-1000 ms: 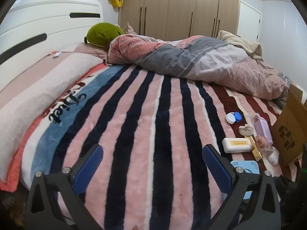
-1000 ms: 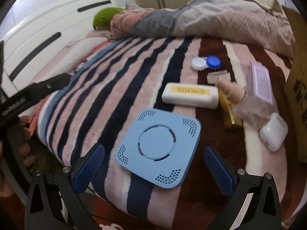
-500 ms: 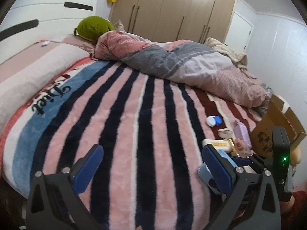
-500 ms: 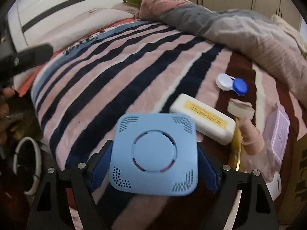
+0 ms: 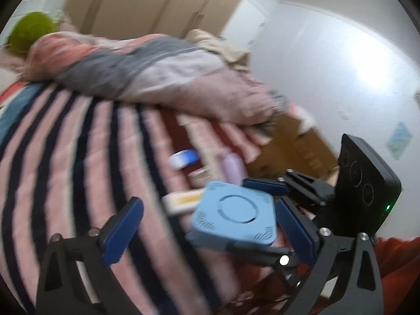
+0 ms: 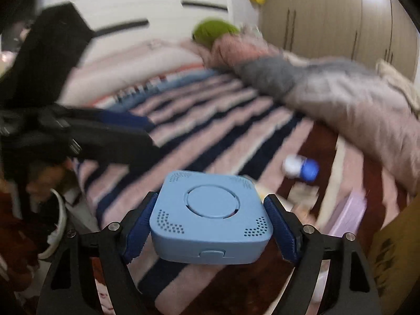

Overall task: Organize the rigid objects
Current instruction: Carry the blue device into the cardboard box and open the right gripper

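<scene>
A light blue square box (image 6: 210, 212) with a round centre and dotted corners hangs above the striped blanket (image 6: 210, 120). My right gripper (image 6: 210, 198) is shut on it, a blue pad pressed on each side, its jaws still closing. In the left wrist view the same blue box (image 5: 233, 215) shows between the tips of my left gripper (image 5: 207, 204), close to the right pad. The left jaws stand wide and are closing a little, and no pad of theirs presses on the box. Both views are blurred.
On the blanket lie a white and blue lens case (image 6: 302, 168), a white bar with a yellow label (image 5: 181, 202) and a lilac box (image 6: 344, 215). A cardboard box (image 5: 291, 149) stands at the right edge. A bunched quilt (image 6: 341, 99) covers the far side.
My right gripper closed on the blue box and lifted it off the blanket. My left gripper swung to the right, so the box and the right gripper now fill its view.
</scene>
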The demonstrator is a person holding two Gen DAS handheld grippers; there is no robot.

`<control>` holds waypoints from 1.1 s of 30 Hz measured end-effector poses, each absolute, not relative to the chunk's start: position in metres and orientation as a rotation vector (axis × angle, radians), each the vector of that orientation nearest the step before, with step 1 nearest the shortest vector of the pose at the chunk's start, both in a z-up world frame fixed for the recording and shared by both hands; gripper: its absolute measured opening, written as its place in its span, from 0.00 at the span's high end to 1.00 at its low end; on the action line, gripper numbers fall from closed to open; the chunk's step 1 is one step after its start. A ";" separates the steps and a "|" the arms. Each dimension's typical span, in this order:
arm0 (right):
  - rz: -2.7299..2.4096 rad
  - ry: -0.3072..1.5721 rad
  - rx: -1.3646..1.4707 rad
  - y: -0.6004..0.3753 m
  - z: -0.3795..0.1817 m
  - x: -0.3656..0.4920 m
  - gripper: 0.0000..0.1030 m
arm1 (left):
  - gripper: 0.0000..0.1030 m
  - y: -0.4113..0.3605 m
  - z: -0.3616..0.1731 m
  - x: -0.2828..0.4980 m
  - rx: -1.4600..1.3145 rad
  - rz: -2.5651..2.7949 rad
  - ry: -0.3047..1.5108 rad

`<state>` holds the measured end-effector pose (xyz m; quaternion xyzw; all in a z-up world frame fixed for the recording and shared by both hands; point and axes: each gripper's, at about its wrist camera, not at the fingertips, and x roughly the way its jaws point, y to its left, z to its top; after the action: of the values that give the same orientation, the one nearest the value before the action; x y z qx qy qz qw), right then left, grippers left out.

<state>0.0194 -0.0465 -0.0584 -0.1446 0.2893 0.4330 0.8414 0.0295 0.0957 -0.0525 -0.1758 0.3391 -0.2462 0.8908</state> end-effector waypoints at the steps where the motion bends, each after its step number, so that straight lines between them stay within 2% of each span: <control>1: 0.920 0.580 -0.302 -0.052 -0.046 0.019 0.23 | 0.05 0.091 -0.044 0.034 -0.362 -0.527 0.702; 8: 0.867 0.383 -0.299 -0.101 0.009 0.010 0.24 | 0.05 0.047 0.004 0.053 -0.323 -0.682 0.678; 15: 0.736 0.286 -0.293 -0.161 0.033 0.017 0.24 | 0.06 -0.041 0.035 0.080 -0.183 -0.804 0.723; 18: 0.682 0.279 -0.271 -0.189 0.036 0.026 0.24 | 0.18 -0.079 0.037 0.100 -0.146 -0.862 0.755; 23: 0.612 0.327 -0.237 -0.234 0.035 0.048 0.24 | 0.18 -0.130 0.041 0.125 -0.056 -0.888 0.777; 33: 0.542 0.562 -0.210 -0.285 0.028 0.103 0.24 | 0.18 -0.195 0.024 0.180 0.017 -0.956 0.886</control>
<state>0.1031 -0.2854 0.0284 -0.1021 0.2735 0.2636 0.9194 0.1797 -0.1954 0.0240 0.0080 0.4122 -0.4448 0.7951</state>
